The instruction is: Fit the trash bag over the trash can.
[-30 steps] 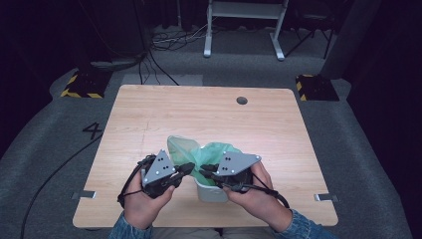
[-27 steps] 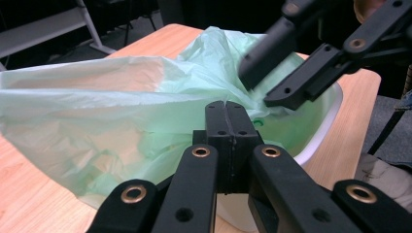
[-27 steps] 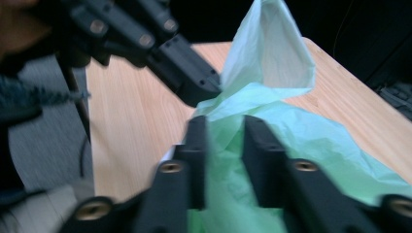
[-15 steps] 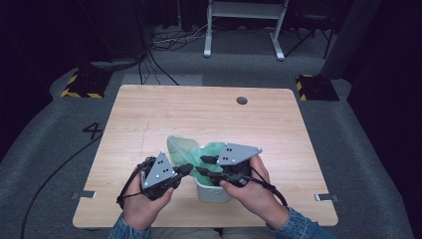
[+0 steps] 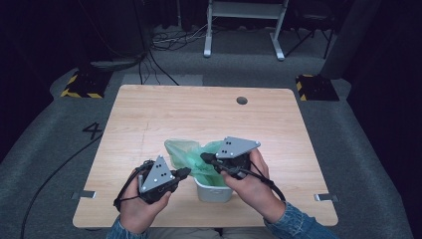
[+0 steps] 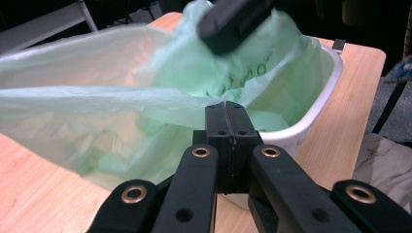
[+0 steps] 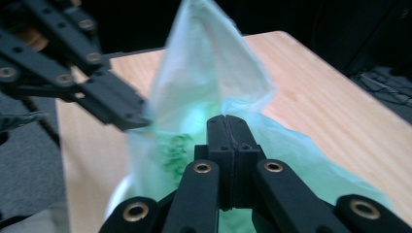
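Both claws pinch the green bag (image 5: 191, 152): the left claw (image 5: 185, 172) clamps its near edge, the right claw (image 5: 204, 158) has just closed on a fold above the white bin (image 5: 215, 191). The bag sits partly inside; spreading it over the rim remains.

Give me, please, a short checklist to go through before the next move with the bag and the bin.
1. Left gripper shut on bag edge: ok.
2. Right gripper shut on bag: ok; its jaws have just been closing, film between them.
3. Bag sits inside bin: ok, partly in.
4. Bag edge folded over bin rim: not ok.
5. Bin upright on table: ok.
6. Bag free of tears: cannot tell.
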`<state>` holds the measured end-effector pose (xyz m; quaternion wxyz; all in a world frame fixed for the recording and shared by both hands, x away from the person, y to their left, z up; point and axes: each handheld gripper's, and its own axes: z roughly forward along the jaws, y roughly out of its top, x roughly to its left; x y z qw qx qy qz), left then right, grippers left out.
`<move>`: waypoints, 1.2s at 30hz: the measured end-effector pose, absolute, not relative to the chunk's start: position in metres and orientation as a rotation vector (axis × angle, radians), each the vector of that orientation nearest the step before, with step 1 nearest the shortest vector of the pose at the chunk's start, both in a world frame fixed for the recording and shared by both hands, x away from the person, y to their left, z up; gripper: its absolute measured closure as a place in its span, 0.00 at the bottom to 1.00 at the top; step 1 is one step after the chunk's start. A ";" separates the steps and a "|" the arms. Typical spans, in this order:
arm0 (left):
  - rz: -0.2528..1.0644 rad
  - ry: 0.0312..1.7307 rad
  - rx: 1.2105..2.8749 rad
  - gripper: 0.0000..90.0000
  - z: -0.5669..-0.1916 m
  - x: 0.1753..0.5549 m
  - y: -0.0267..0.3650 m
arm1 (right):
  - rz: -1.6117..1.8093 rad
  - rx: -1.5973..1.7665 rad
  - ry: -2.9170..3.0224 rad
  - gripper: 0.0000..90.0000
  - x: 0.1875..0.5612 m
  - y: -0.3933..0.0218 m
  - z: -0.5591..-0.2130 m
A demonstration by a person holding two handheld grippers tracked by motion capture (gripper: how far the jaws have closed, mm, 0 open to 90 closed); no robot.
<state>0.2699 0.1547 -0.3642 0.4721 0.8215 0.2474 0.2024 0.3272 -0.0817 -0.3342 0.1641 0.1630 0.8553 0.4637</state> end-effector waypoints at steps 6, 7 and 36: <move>0.476 0.615 2.022 1.00 -0.368 0.270 0.158 | 1.301 0.504 2.385 1.00 0.345 -0.095 -0.324; 0.476 0.618 2.021 1.00 -0.369 0.270 0.159 | 1.295 0.509 2.378 1.00 0.349 -0.098 -0.322; 0.485 0.792 1.879 0.61 -0.380 0.267 0.182 | 1.218 0.683 2.382 0.71 0.433 -0.117 -0.357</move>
